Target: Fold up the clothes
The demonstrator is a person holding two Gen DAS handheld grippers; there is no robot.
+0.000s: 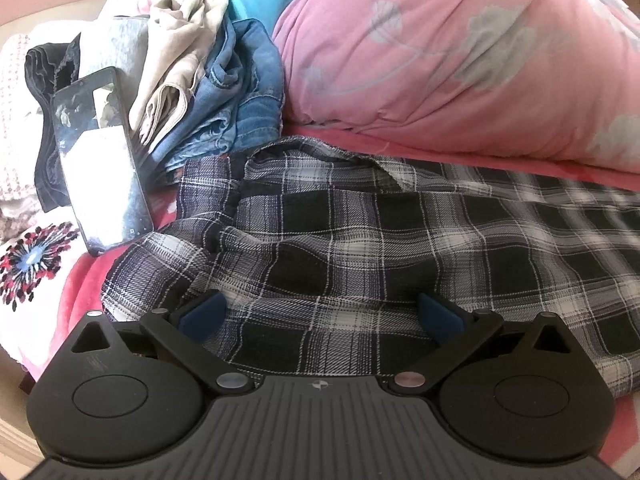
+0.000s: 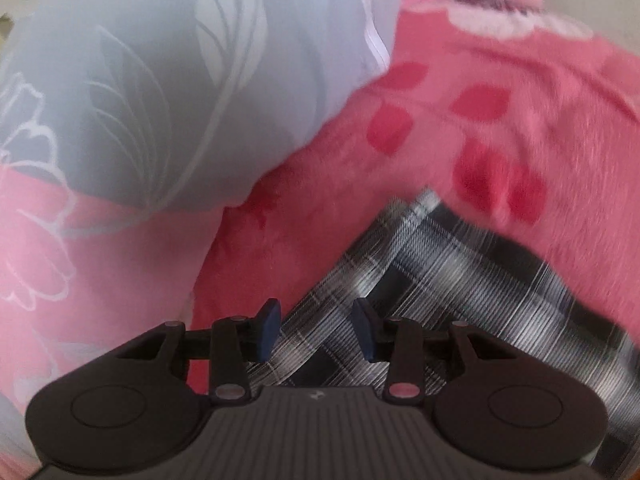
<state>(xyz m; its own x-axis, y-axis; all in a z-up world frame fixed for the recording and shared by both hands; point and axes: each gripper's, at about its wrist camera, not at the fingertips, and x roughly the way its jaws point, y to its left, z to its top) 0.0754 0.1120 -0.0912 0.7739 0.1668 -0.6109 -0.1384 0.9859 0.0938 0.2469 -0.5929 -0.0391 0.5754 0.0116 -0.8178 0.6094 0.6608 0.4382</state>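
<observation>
Lying spread on the bed [image 1: 344, 140], the plaid garment [image 1: 360, 248] is flattened for folding; the left tool [image 1: 320, 316] is held wide open above it, the right tool [image 2: 316, 332] part-open, gripping nothing.

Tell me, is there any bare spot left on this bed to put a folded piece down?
Little. A strip of red blanket runs between the plaid garment and the pink pillow. The far left is crowded: a clothes pile with a phone leaning on it.
</observation>
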